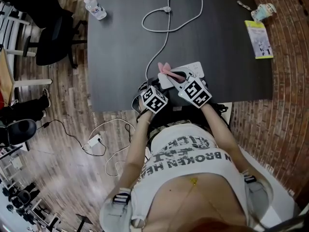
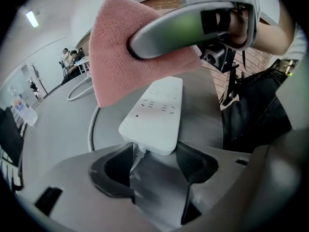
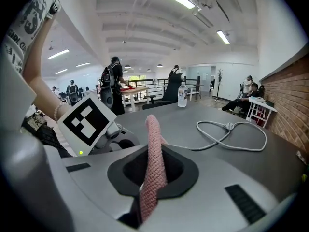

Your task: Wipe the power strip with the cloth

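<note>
Your left gripper (image 2: 154,154) has its jaws spread wide, loose around the cord end of the power strip (image 2: 157,112) on the table (image 1: 120,42), so the strip may slide when your right gripper (image 3: 153,173), clamping the cloth (image 3: 153,144), wipes.

The left hand-held gripper (image 2: 154,161) has its jaws wide apart either side of the near end of the white power strip (image 2: 157,112), which lies on the grey tabletop (image 2: 58,134). Above the strip's far end, the right hand-held gripper (image 2: 145,42) holds a pink cloth (image 2: 116,66).

Water bottle (image 1: 95,8) on the table (image 1: 120,57); yellow booklet (image 1: 259,39) far across; chair (image 1: 50,30) beside.
</note>
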